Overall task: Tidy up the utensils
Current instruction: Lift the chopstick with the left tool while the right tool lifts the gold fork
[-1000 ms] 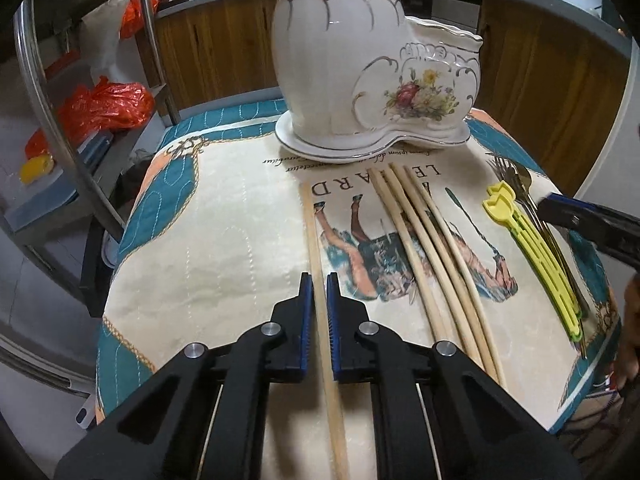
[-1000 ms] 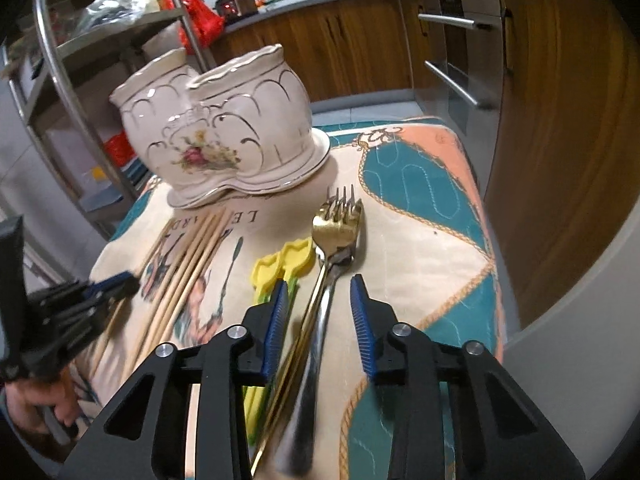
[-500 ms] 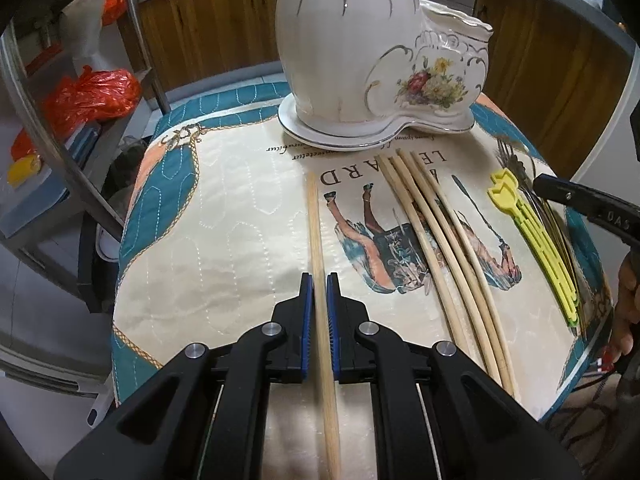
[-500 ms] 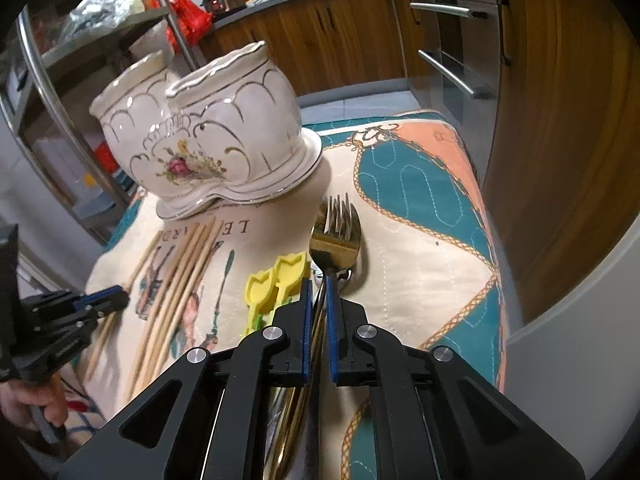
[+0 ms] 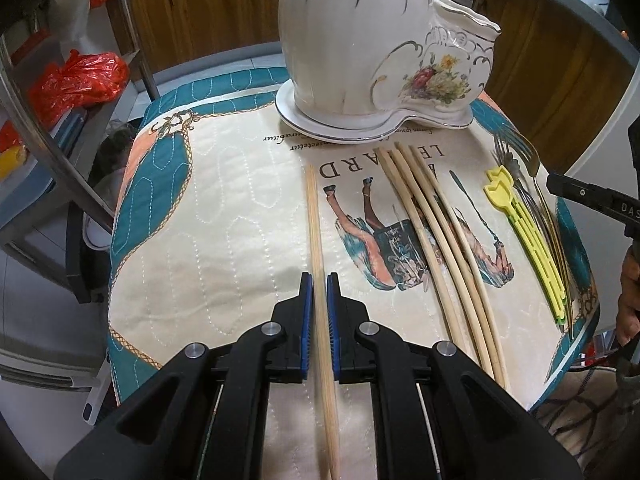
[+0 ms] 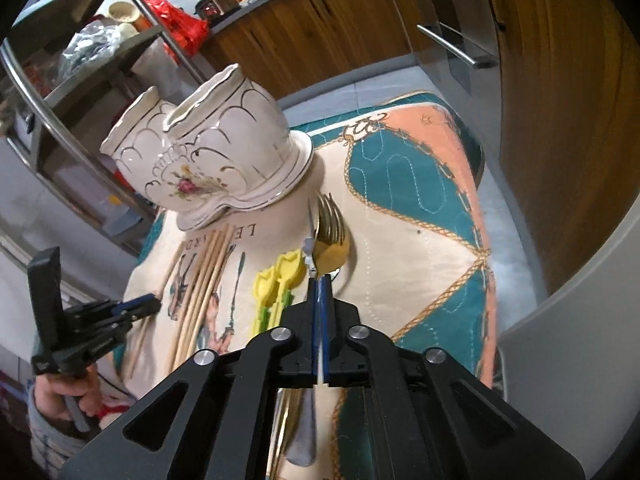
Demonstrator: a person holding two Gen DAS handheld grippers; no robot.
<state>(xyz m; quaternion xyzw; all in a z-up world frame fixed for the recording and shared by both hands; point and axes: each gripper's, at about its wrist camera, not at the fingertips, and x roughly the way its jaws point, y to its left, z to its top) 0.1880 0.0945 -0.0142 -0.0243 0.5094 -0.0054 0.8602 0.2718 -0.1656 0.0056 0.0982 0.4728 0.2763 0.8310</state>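
Both grippers pinch a utensil on the quilted mat.
The left gripper [image 5: 319, 300] squeezes a light, stiff chopstick [image 5: 316, 240] low on its length; the right gripper [image 6: 320, 300] clamps a slippery metal fork [image 6: 330, 236] by its thin handle, near the fragile ceramic holder [image 6: 212, 164].

Cloth [image 5: 224, 216] left of chopstick [image 5: 316, 224] is bare; ceramic holder [image 5: 360, 40] blocks far edge, shelf rack [image 5: 60, 152] crowds left.

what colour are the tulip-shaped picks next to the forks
Yellow picks, clearest in the left wrist view.
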